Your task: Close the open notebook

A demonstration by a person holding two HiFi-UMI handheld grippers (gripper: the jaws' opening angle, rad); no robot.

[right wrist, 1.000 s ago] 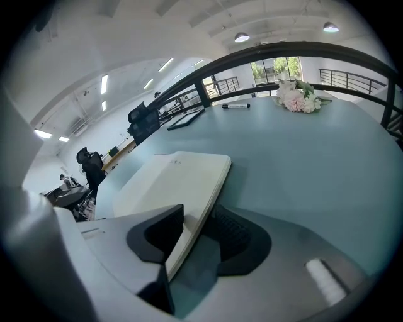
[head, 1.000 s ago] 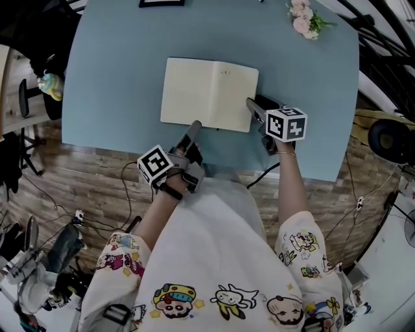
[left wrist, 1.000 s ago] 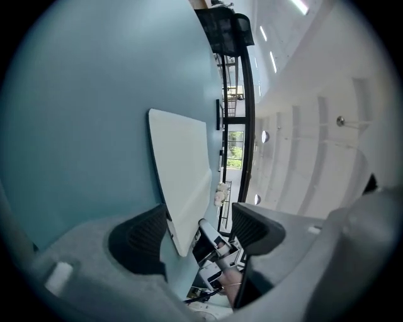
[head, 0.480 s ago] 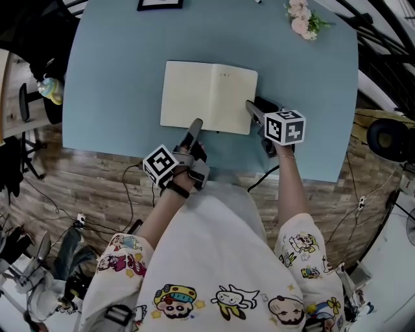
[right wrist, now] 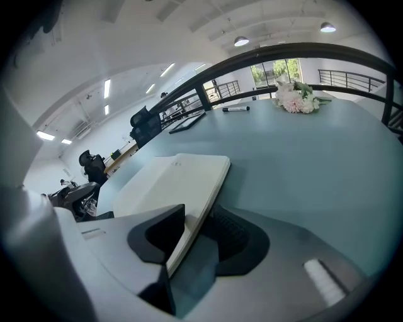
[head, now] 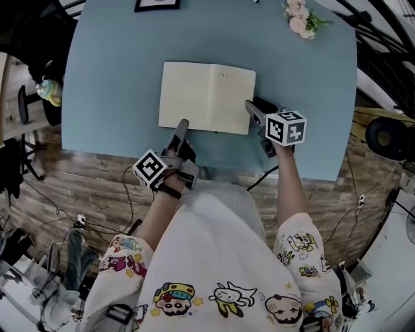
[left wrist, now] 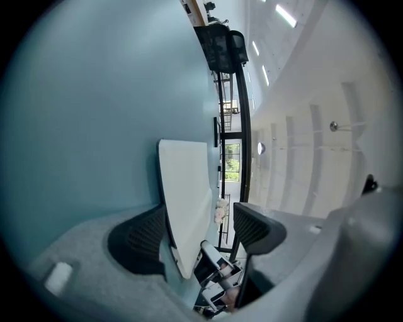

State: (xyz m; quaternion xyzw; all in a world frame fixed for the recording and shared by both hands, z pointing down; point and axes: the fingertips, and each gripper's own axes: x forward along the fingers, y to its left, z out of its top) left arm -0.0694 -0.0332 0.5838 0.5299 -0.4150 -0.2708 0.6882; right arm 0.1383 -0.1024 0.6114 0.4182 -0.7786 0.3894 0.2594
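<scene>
The open notebook [head: 207,97] lies flat on the blue table [head: 110,78], its cream pages facing up. My left gripper [head: 181,126] is at the near edge of the left page. In the left gripper view that edge [left wrist: 186,188] stands between the wide jaws of the gripper [left wrist: 200,217]; they are closing a little and no pad presses on it. My right gripper [head: 250,107] is at the notebook's right edge. In the right gripper view the page edge [right wrist: 189,188] runs between the closing jaws of the gripper [right wrist: 200,220], with a gap still showing.
A bunch of pink flowers [head: 299,18] lies at the far right of the table. A dark flat frame [head: 155,4] sits at the far edge, and a black pen [right wrist: 236,109] lies beyond the notebook. The table's near edge is just behind both grippers.
My left gripper has slid a little to the left along the notebook's near edge. The right gripper and the notebook have stayed where they were.
</scene>
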